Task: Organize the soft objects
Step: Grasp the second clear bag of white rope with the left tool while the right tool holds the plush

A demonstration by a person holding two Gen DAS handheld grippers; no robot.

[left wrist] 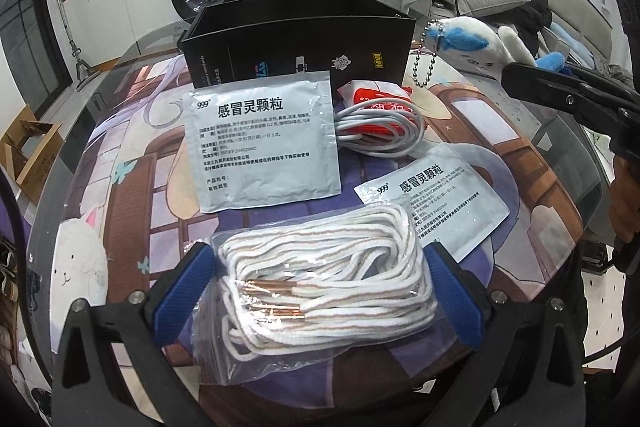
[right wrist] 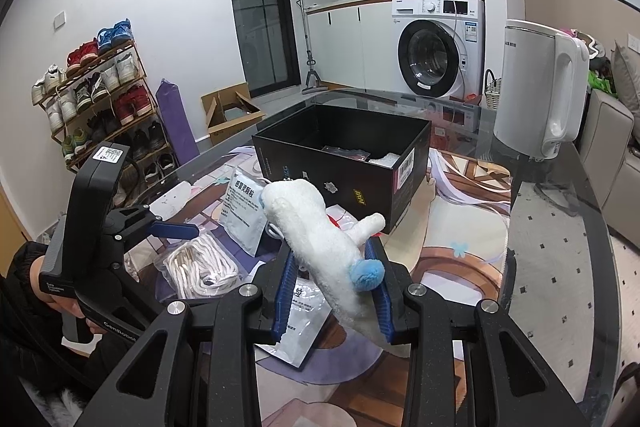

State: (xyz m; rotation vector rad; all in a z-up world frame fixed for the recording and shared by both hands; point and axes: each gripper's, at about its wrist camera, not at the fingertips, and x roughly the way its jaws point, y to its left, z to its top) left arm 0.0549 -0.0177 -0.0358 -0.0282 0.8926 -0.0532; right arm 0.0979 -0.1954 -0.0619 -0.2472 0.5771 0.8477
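Gripping a white plush toy with blue tufts, the right gripper has its blue-padded fingers clamped on the toy's body, holding it above the bench, just near of the open black box. A bead chain dangles from the toy. The left gripper sits low at the near edge, its fingers spread apart on either side of a clear bag of white shoelaces lying on the bench, not closed on it. Beyond the bag lie two silver medicine sachets, one large on the left, one further right, and a coiled white cable over a red packet, all near of the box. A white kettle stands far right.
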